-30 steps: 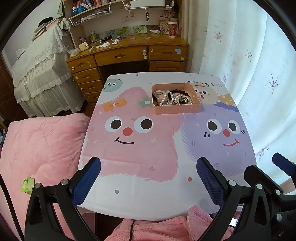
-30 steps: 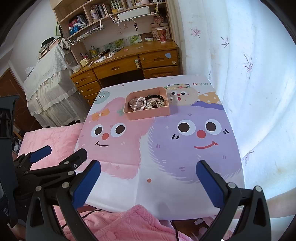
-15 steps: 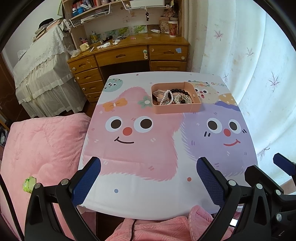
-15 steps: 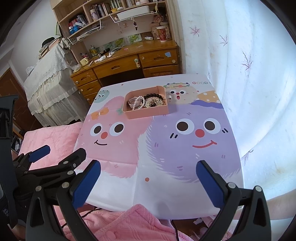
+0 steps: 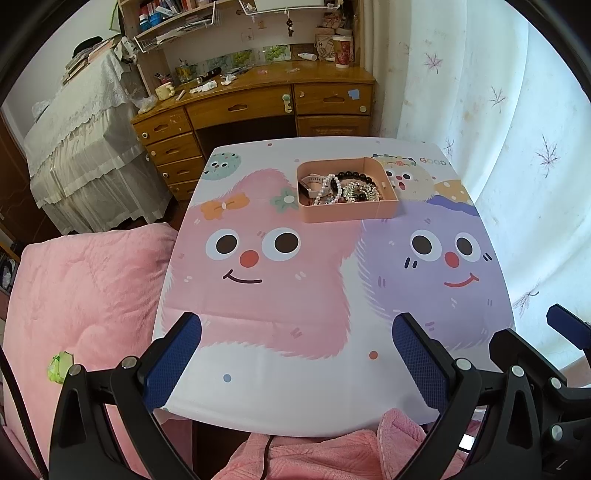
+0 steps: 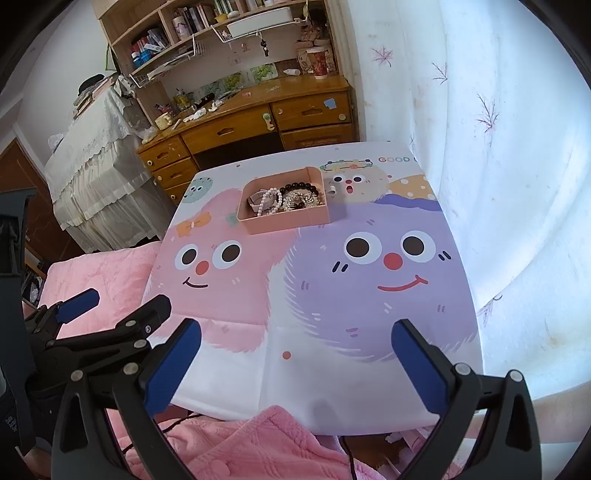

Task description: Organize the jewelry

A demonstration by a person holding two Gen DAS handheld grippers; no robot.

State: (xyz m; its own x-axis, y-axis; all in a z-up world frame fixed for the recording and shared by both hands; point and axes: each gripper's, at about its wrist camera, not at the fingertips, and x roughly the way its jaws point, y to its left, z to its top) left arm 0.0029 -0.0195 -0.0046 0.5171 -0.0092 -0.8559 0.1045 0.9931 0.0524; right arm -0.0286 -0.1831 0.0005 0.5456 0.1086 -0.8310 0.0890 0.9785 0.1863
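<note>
Left wrist view: the left claw (image 5: pixel 295 360) gapes empty over the near surface (image 5: pixel 314 398); the jewelry (image 5: pixel 341 188) sits heaped in the pink tray (image 5: pixel 347 215). Right wrist view: the right claw (image 6: pixel 293 363) spread wide, empty; nothing loose outside the tray, so gathered or awaiting sorting.

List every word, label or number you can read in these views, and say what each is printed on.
"GOOD": printed on the cartoon tablecloth at its far right corner, beyond the pink tray; in both views the cloth's edge cuts off whatever follows.

Book spines on the shelves: too small to read.

Red cup on the wooden desk: its print is blurred, unreadable.

No other text is legible.
</note>
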